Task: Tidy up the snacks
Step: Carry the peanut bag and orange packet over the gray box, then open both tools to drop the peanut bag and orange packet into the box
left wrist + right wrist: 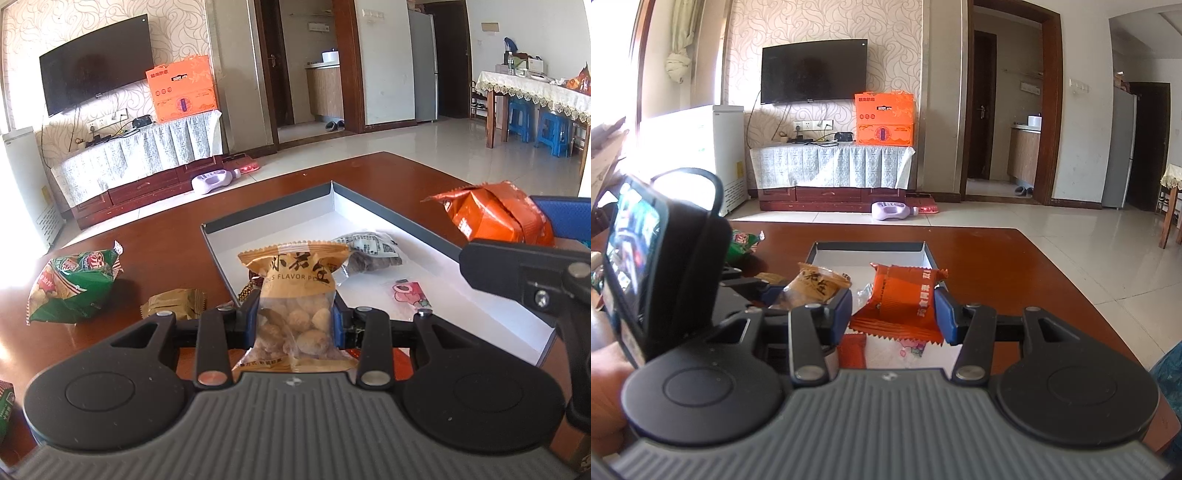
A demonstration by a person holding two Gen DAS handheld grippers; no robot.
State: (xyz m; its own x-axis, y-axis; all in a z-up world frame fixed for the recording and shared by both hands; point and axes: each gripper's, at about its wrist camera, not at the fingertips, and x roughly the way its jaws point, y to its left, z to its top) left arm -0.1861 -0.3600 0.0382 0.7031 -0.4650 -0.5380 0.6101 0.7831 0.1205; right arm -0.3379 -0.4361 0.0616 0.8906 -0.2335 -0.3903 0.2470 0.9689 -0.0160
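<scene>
Left claw [295,325] clamped on a tan nut packet [295,295] at lower centre, right claw [894,314] gripping an orange snack packet [905,302], both above the shallow white box [280,218], green chip bag [74,288] at left on the table [406,173].

Both wrist views—close, side by side (tilted down)—share tray [369,206].

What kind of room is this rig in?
Most likely a home living room: a wall-mounted TV above a cloth-covered TV cabinet, a wooden coffee table holding snack packets, and a dining table with blue stools.
</scene>
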